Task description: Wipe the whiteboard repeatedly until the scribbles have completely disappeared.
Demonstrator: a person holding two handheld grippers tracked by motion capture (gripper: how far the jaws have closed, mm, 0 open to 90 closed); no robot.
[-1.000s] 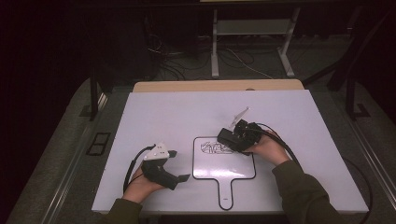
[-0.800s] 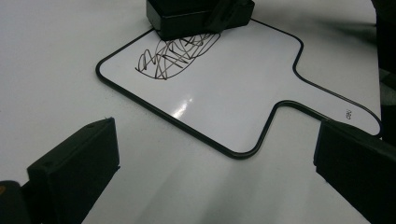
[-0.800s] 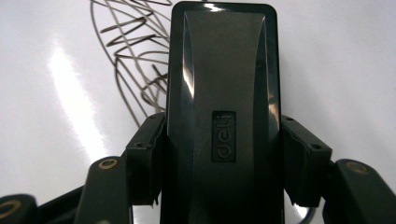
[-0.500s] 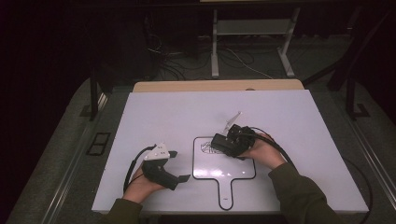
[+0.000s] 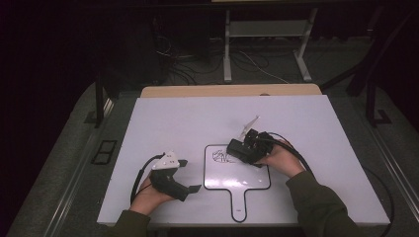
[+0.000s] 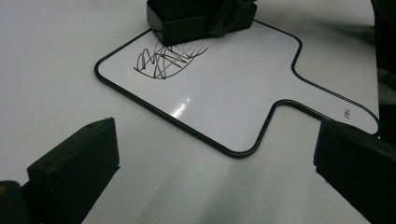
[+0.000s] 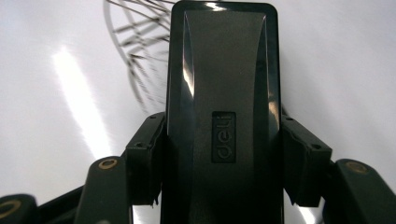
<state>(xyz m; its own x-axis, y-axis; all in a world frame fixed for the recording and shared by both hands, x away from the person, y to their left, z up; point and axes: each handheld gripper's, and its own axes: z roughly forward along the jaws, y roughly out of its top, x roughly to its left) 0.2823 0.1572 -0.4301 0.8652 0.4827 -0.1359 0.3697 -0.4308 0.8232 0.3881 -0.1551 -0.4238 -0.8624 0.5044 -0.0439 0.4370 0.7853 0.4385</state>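
Note:
A small paddle-shaped whiteboard with a black rim lies on the white table, its handle toward me. Black scribbles mark its upper left corner. My right gripper is shut on a black board eraser, which rests on the board at the edge of the scribbles. My left gripper lies low on the table left of the board, jaws wide apart, nothing between them.
The white table has bare room all around the board. A wooden strip runs along its far edge. Beyond it are metal stand legs and cables on a dark floor.
My right gripper has carried the eraser left and slightly toward me across the board, onto the scribbles. The left gripper has stayed where it was.

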